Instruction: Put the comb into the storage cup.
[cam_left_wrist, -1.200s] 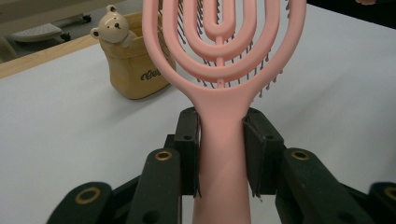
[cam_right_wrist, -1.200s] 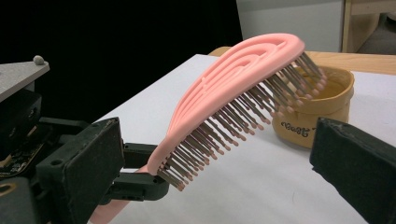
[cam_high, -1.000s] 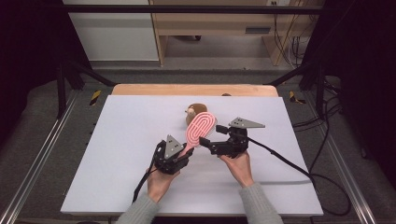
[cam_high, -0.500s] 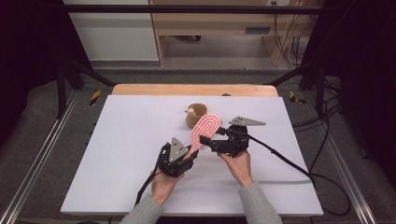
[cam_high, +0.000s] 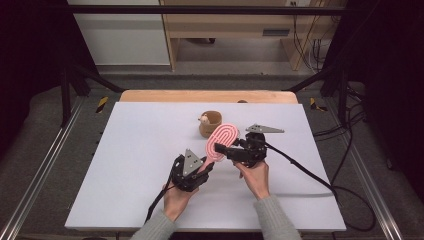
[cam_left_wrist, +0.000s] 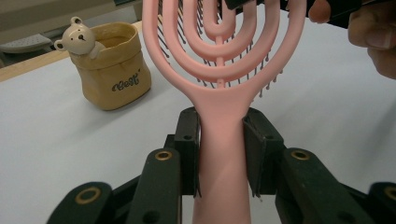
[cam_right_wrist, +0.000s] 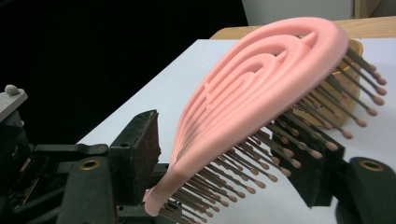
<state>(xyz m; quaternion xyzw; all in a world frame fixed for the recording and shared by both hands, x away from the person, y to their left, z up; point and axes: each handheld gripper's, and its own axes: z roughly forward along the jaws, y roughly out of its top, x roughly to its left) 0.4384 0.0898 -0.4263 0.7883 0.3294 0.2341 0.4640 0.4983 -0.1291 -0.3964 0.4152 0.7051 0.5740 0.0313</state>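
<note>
A pink hairbrush (cam_high: 224, 138) with dark bristles is held above the white table, head pointing away from me. My left gripper (cam_high: 204, 166) is shut on its handle; in the left gripper view both pads press the handle of the hairbrush (cam_left_wrist: 219, 93) at my left gripper (cam_left_wrist: 220, 144). My right gripper (cam_high: 223, 149) comes in from the right with its jaws on either side of the brush head. In the right gripper view my right gripper (cam_right_wrist: 229, 158) stands open: the hairbrush (cam_right_wrist: 261, 88) passes between the jaws, with a gap at the left pad (cam_right_wrist: 142, 149) and the bristles facing the right one.
A small tan fabric pouch (cam_high: 210, 124) with a little bear on its rim stands just behind the brush, also seen as the pouch (cam_left_wrist: 114, 70). The white table (cam_high: 125, 150) has a wooden strip along its far edge. A black cable (cam_high: 310, 175) trails right.
The left gripper has carried the brush a little to the right, bringing its head further between the right gripper's jaws. The right hand has hardly moved.
</note>
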